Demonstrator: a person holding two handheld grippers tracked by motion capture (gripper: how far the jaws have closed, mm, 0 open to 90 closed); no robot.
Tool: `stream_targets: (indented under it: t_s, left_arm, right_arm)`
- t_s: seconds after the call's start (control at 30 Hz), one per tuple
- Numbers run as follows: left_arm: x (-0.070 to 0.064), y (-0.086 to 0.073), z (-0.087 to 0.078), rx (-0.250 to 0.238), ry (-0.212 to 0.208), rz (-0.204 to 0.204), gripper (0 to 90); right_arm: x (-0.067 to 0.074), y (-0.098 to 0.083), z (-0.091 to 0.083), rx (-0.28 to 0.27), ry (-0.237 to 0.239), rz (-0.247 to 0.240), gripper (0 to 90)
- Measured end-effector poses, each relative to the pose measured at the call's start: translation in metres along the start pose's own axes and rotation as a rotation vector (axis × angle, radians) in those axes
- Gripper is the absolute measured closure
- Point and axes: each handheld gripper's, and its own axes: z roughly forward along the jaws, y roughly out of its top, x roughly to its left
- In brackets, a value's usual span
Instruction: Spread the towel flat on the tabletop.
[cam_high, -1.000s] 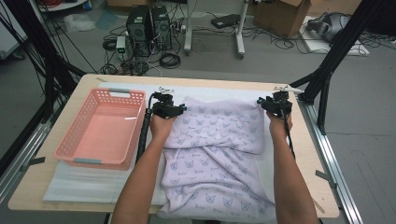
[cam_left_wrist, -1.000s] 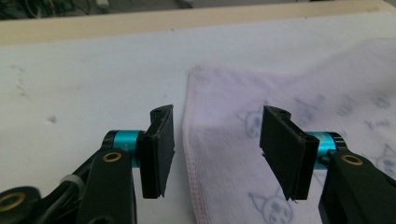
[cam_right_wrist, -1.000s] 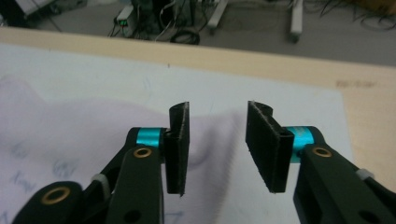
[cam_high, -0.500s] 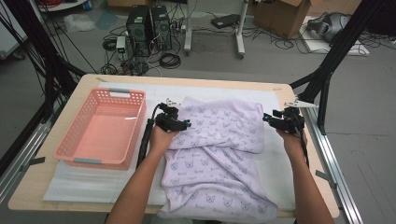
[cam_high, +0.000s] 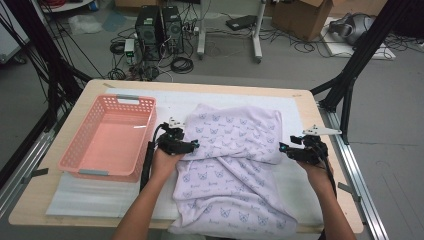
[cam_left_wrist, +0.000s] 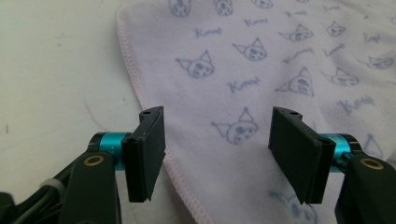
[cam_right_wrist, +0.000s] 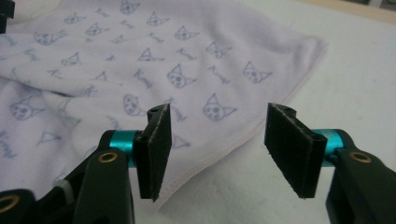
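Both grippers have just been opening, and nothing is pinched between their jaws. The left gripper (cam_left_wrist: 210, 156) stands apart over the hemmed edge of the lilac towel (cam_high: 235, 165), cloth lying below its pads. The right gripper (cam_right_wrist: 219, 154) gapes just off the folded towel's right hem, mostly above the white mat (cam_high: 305, 195). To fold neatly, each should bite a matching edge before lifting together.

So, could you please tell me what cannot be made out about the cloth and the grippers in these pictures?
- High view: the near end of the cloth is cut off by the bottom edge.
- High view: the layers under its folded-over top part are hidden.
- High view: the left gripper and right gripper are too small to judge jaw gaps.
- Left gripper view: the printed words are too blurred to read.
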Motion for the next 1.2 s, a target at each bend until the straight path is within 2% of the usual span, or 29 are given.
stream_targets:
  t_s: [0.07, 0.13, 0.2, 0.27, 0.33, 0.37, 0.43, 0.47, 0.53, 0.6, 0.63, 0.67, 0.73, 0.8, 0.83, 0.9, 0.93, 1.0, 1.1, 1.13, 1.17, 1.2]
  left_arm:
    - [0.000, -0.005, 0.000, 0.011, 0.001, -0.002, 36.5]
    - [0.000, -0.010, 0.002, 0.029, 0.002, -0.006, 36.7]
    - [-0.002, -0.013, 0.002, 0.017, 0.016, -0.005, 38.6]
    - [-0.003, -0.013, 0.001, 0.018, 0.023, -0.001, 49.4]
    - [-0.003, -0.013, 0.001, 0.027, 0.014, 0.009, 77.4]
    - [-0.003, -0.012, 0.001, 0.024, 0.014, 0.006, 80.6]
    - [-0.003, -0.012, 0.000, 0.010, 0.036, -0.003, 84.0]
    - [-0.002, -0.011, 0.001, 0.000, 0.047, -0.009, 84.6]
    - [0.001, -0.011, 0.000, -0.021, 0.060, -0.035, 84.8]
    - [0.007, -0.009, -0.002, -0.055, 0.072, -0.072, 85.0]
    - [0.010, -0.008, -0.002, -0.064, 0.079, -0.087, 85.1]
    - [0.014, -0.007, -0.003, -0.071, 0.084, -0.097, 85.2]
    - [0.019, -0.003, -0.004, -0.090, 0.113, -0.104, 85.6]
    - [0.022, 0.000, -0.003, -0.130, 0.119, -0.119, 85.6]
    - [0.023, 0.000, -0.001, -0.142, 0.123, -0.126, 85.6]
    - [0.025, 0.003, 0.004, -0.112, 0.129, -0.121, 85.6]
    - [0.025, 0.004, 0.006, -0.117, 0.135, -0.113, 85.6]
    - [0.026, 0.009, 0.007, -0.145, 0.143, -0.120, 85.6]
    - [0.025, 0.013, 0.007, -0.212, 0.150, -0.120, 83.8]
    - [0.026, 0.013, 0.008, -0.206, 0.148, -0.135, 78.4]
    - [0.026, 0.012, 0.009, -0.197, 0.144, -0.155, 66.9]
    - [0.027, 0.011, 0.010, -0.171, 0.119, -0.173, 58.8]
  right_arm:
    - [0.004, -0.005, 0.002, -0.003, 0.027, 0.025, 37.9]
    - [0.010, -0.009, 0.007, 0.018, 0.035, 0.008, 36.8]
    - [0.016, -0.011, 0.015, 0.046, 0.041, -0.001, 35.8]
    - [0.021, -0.012, 0.023, 0.075, 0.039, -0.012, 35.7]
    - [0.025, -0.012, 0.031, 0.100, 0.036, -0.019, 35.7]
    - [0.028, -0.012, 0.036, 0.115, 0.034, -0.014, 36.3]
    - [0.031, -0.012, 0.043, 0.157, 0.030, -0.008, 44.7]
    - [0.031, -0.012, 0.046, 0.157, 0.038, -0.010, 49.5]
    - [0.031, -0.010, 0.047, 0.146, 0.059, -0.005, 66.4]
    - [0.032, -0.006, 0.048, 0.144, 0.062, -0.027, 78.6]
    - [0.032, -0.004, 0.048, 0.137, 0.053, -0.035, 81.9]
    - [0.031, -0.002, 0.048, 0.121, 0.035, -0.046, 82.9]
    - [0.025, 0.002, 0.051, 0.107, 0.007, -0.028, 83.6]
    - [0.019, 0.006, 0.054, 0.086, -0.015, 0.003, 83.9]
    - [0.017, 0.008, 0.056, 0.076, -0.025, 0.003, 83.8]
    - [0.016, 0.014, 0.060, 0.044, -0.056, 0.007, 83.8]
    - [0.015, 0.016, 0.062, 0.028, -0.070, 0.009, 83.7]
    - [0.013, 0.021, 0.065, 0.017, -0.097, 0.016, 83.7]
    - [0.009, 0.026, 0.068, -0.007, -0.140, 0.031, 83.8]
    - [0.008, 0.027, 0.068, -0.024, -0.151, 0.038, 83.2]
    - [0.007, 0.027, 0.069, -0.038, -0.158, 0.045, 81.4]
    - [0.006, 0.027, 0.069, -0.042, -0.160, 0.051, 78.0]
